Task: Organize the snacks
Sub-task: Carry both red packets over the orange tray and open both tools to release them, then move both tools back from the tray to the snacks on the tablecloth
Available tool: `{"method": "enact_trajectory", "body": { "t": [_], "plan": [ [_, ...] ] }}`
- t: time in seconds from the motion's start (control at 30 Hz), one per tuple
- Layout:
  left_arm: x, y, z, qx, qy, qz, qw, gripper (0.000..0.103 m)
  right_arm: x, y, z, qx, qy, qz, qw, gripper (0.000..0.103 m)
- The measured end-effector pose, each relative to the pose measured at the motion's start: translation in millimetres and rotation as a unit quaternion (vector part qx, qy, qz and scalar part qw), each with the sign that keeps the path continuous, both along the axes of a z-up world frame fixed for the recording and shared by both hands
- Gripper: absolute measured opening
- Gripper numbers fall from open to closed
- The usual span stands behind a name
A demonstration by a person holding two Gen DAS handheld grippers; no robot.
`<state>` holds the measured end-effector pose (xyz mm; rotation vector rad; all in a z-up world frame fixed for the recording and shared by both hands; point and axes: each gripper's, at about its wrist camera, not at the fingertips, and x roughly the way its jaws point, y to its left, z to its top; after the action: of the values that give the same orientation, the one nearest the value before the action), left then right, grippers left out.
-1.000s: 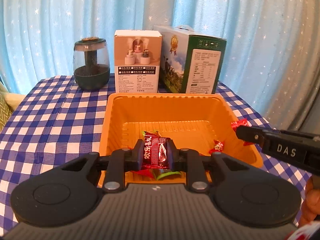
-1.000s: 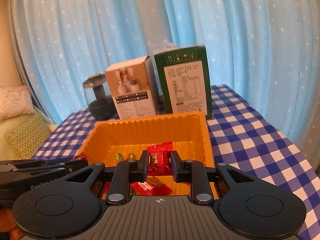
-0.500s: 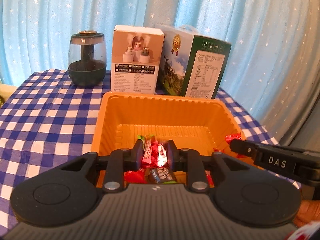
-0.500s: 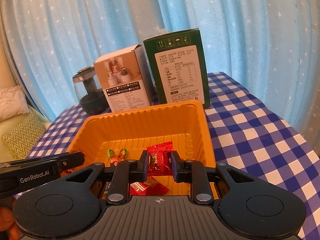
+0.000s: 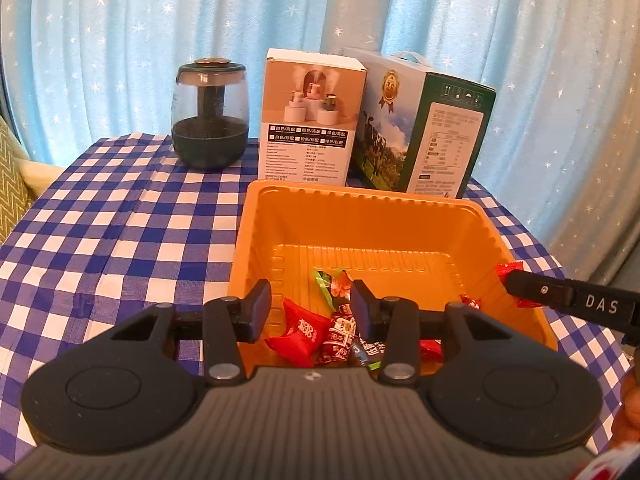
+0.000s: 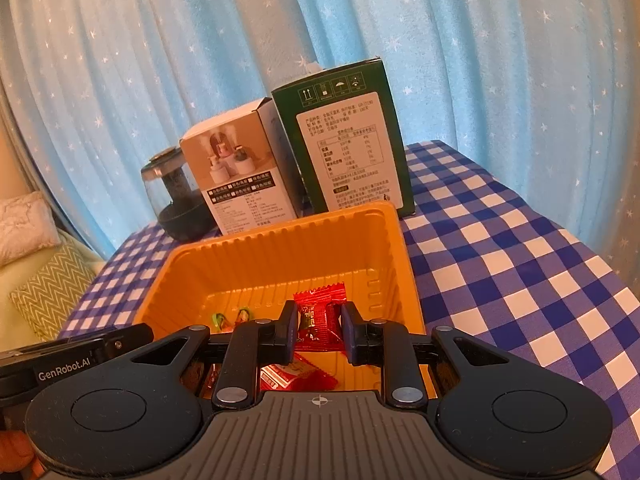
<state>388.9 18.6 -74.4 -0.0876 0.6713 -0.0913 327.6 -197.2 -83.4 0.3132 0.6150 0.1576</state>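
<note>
the left gripper [image 5: 311, 310] is hanging over the near edge of the orange tray [image 5: 360, 216] with its fingers spread wide and gripping nothing, while a heap of wrapped candies [image 5: 320, 334] is lying on the tray floor just below it. the right gripper [image 6: 319, 330] is hovering over the same tray [image 6: 280, 256] and pinching a red wrapped candy [image 6: 318, 318] between its nearly closed fingers, with the tray sitting on the blue checked tablecloth [image 5: 120, 232] in front of two boxes [image 5: 312, 120] and a dark jar [image 5: 210, 114]
</note>
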Motion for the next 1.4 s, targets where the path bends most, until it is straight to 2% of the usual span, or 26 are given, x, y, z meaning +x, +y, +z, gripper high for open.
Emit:
{"method": "enact_trajectory", "body": {
  "t": [0.2, 0.27, 0.3, 0.33, 0.6, 1.13, 1.4],
  "plan": [
    [-2, -1, -1, 0.003, 0.001, -0.005, 1.0000, 0.040, 2, 2, -2, 0.006, -0.003, 0.010, 1.000, 0.024],
    [-3, -2, -1, 0.005, 0.001, -0.006, 1.0000, 0.041, 2, 1, -2, 0.013, -0.003, 0.006, 1.000, 0.030],
    [-3, -2, -1, 0.005, 0.000, -0.007, 1.0000, 0.041, 1, -1, -2, 0.019, -0.005, 0.003, 1.000, 0.040],
    [-4, -2, -1, 0.005, 0.000, -0.007, 1.0000, 0.042, 0, -3, -2, 0.025, -0.007, -0.002, 1.000, 0.045],
    [-9, -2, 1, 0.009, -0.004, -0.013, 0.9999, 0.044, -3, -17, 3, 0.031, -0.017, -0.035, 0.999, 0.045],
    [-43, -9, 1, 0.037, 0.002, -0.035, 0.9987, 0.044, -28, -12, 16, 0.015, -0.035, -0.026, 0.999, 0.045],
    [-76, -7, 3, 0.036, 0.005, -0.042, 0.9985, 0.044, -53, -20, 14, 0.010, -0.023, -0.016, 1.000, 0.045]
  ]
}}
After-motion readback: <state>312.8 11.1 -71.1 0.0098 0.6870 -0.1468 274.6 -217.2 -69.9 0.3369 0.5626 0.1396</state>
